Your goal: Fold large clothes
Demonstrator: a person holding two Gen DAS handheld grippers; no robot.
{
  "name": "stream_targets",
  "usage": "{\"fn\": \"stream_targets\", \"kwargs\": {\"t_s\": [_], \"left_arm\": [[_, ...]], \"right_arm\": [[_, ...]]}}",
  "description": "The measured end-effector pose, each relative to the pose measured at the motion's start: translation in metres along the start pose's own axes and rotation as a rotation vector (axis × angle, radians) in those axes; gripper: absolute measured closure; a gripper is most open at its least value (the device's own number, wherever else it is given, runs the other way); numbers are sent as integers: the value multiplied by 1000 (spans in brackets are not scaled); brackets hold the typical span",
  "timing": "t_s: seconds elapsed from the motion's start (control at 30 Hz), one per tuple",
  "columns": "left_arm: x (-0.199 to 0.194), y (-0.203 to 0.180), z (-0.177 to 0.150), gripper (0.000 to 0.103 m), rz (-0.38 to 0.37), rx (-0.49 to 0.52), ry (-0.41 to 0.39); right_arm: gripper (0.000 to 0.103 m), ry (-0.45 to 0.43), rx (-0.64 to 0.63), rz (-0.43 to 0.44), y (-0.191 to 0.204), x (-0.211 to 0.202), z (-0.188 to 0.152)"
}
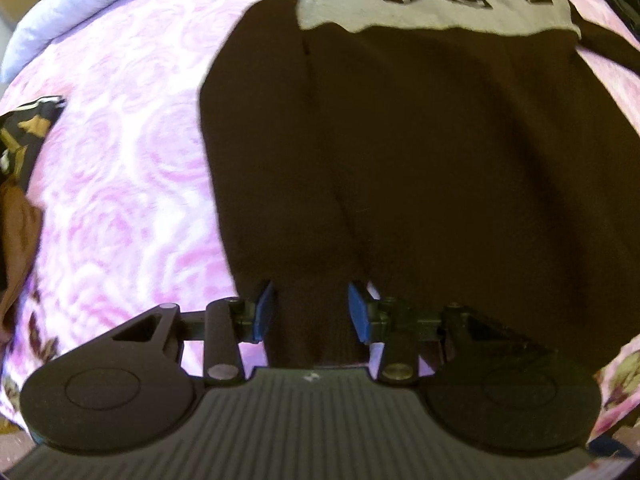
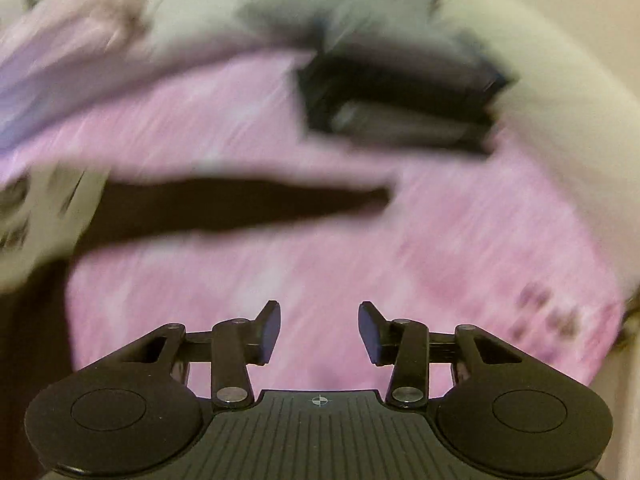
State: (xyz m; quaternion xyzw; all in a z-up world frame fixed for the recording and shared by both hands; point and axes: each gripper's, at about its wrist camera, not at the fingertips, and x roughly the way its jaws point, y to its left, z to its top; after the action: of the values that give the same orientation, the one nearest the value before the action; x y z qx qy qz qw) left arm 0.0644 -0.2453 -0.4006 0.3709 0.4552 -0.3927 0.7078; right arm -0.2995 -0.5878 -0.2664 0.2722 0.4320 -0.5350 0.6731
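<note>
A large dark brown top (image 1: 420,160) with a grey lettered chest panel (image 1: 432,4) lies flat on a pink rose-patterned bedspread (image 1: 128,168). My left gripper (image 1: 311,312) is open at its near hem, and a strip of the brown fabric lies between the blue pads (image 1: 264,312). The right wrist view is heavily blurred. In it, the top's dark sleeve (image 2: 240,204) stretches from the left across the bedspread (image 2: 360,272), with the grey panel (image 2: 40,224) at the left edge. My right gripper (image 2: 319,332) hangs open over bare bedspread, holding nothing.
A pale blue pillow or duvet (image 1: 80,4) lies at the far left of the bed. Dark patterned and brown fabrics (image 1: 20,168) sit at the left edge. A dark folded pile (image 2: 400,108) and pale bedding (image 2: 552,128) lie at the far side.
</note>
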Motion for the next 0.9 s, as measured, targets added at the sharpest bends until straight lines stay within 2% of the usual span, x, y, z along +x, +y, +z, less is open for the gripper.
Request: {"fn": "stream_targets", "kwargs": {"t_s": [0.1,0.13,0.17,0.2,0.23,0.37,0.47,0.57,0.63,0.7,0.8,0.87,0.9], "left_arm": [[11,-1,-1,63,1,57,-11],[11,0,-1,69,-12,69,-14],[11,4,-1,80,-36,74,-17],[10,9,-1,86,-60,78,-17],[9,14,0,95,-60,88,-15],[-7,50,6,98,-41,63,-55],[-31,108,23,98,24,-62,-132],[-55,188,47,98,128,-222,-224],[-58,243,61,98,194,-365,-248],[-44,291,77,95,254,-501,-235],[-14,328,92,93,321,-630,-171],[-3,328,102,92,338,-615,-145],[1,319,107,92,320,-600,-147]], "right_arm": [[63,119,-32,45,32,18,-38],[63,145,-34,62,40,20,-46],[63,163,-35,75,49,22,-54],[63,176,-41,87,56,24,-56],[63,178,-46,92,62,23,-57],[63,144,-49,112,79,14,-44],[63,115,-45,108,88,12,-29],[63,89,-42,100,98,9,-14],[63,69,-41,103,106,8,-4],[63,59,-44,111,115,8,3],[63,65,-65,125,130,11,11],[63,58,-91,141,138,12,15],[63,53,-107,145,140,14,17]]}}
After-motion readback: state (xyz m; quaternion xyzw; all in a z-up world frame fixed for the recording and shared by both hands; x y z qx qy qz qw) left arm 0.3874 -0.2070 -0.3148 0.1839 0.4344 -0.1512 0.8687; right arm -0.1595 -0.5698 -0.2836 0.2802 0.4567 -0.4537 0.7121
